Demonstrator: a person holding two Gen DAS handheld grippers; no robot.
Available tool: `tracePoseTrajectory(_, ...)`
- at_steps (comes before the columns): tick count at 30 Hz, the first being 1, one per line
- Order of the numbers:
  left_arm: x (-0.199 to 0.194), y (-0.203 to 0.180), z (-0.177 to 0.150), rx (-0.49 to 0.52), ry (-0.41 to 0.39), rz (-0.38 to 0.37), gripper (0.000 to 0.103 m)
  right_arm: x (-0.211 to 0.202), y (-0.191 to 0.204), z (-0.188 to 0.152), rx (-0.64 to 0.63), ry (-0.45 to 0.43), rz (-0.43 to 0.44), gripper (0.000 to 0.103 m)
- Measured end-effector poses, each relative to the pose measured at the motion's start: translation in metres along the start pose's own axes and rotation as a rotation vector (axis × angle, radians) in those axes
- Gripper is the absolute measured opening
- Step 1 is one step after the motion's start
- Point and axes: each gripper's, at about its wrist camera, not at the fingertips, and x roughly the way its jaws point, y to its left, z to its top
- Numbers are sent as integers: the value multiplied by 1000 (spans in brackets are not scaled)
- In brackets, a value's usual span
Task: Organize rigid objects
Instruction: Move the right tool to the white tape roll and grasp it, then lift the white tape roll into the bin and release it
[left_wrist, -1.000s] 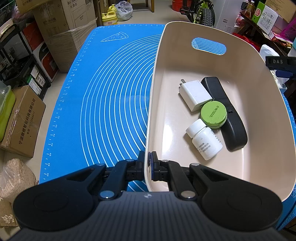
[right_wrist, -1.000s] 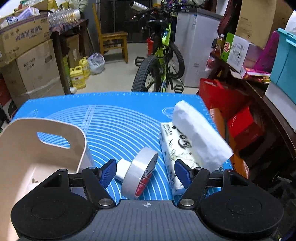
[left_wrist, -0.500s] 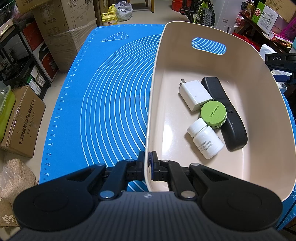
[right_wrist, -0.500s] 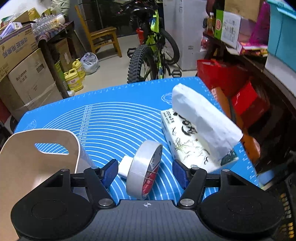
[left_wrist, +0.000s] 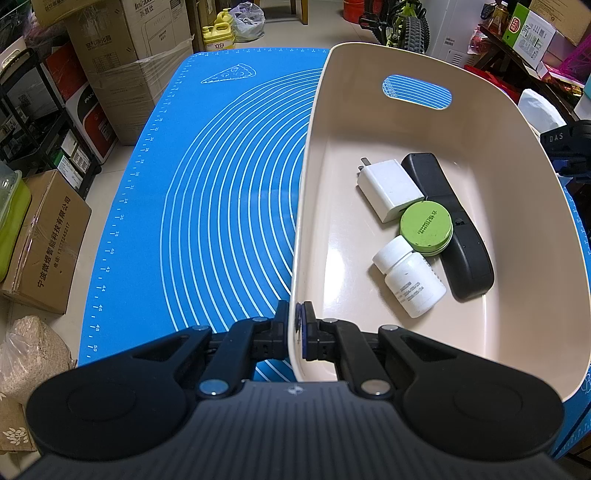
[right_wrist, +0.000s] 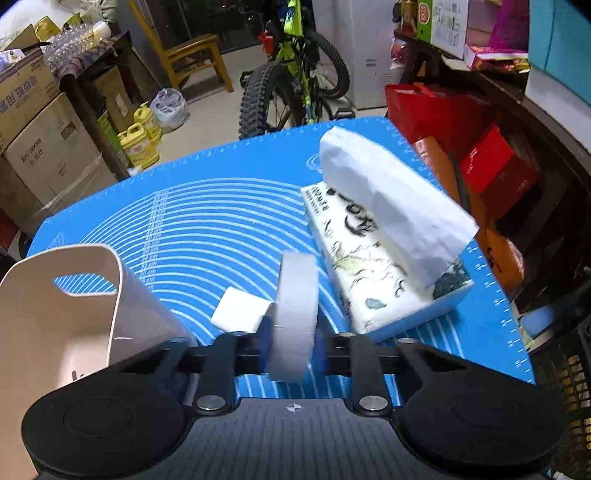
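Note:
A beige basin (left_wrist: 310, 166) stands on the blue mat (left_wrist: 221, 184). My left gripper (left_wrist: 295, 325) is shut on its near wall, one finger inside and one outside. In the basin lie a white charger (left_wrist: 391, 188), a black remote (left_wrist: 450, 229), a green tin (left_wrist: 426, 229) and a white bottle (left_wrist: 410, 280). In the right wrist view a grey-white tape roll (right_wrist: 295, 310) stands on edge between the blue pads of my right gripper (right_wrist: 293, 347). The jaws are closing and both pads touch the roll's flat sides. A small white block (right_wrist: 240, 310) lies just left of the roll.
A tissue pack (right_wrist: 369, 258) with a tissue sticking up lies right of the roll. The basin's handle end (right_wrist: 74, 314) is close on the left. Cardboard boxes, a bicycle and red bags crowd the floor around the table. The mat's right edge is near.
My right gripper's jaws have come in from wide open onto the tape roll, which now stands straight up instead of leaning. The view has rolled a little. The left gripper and basin are unchanged.

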Motion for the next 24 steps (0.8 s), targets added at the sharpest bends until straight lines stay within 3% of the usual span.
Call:
tracePoseTrajectory(12,0,0,0,-1,0,0,8,-56,-1,-7,-51,-133,-5,29)
tracePoseTrajectory(18,0,0,0,-1,0,0,8,-103,21,-10,-133,-193,79,29)
tracePoseTrajectory(24,-1,0,0,0,0,3,8,-142,77,-19,-307,-276,178,29)
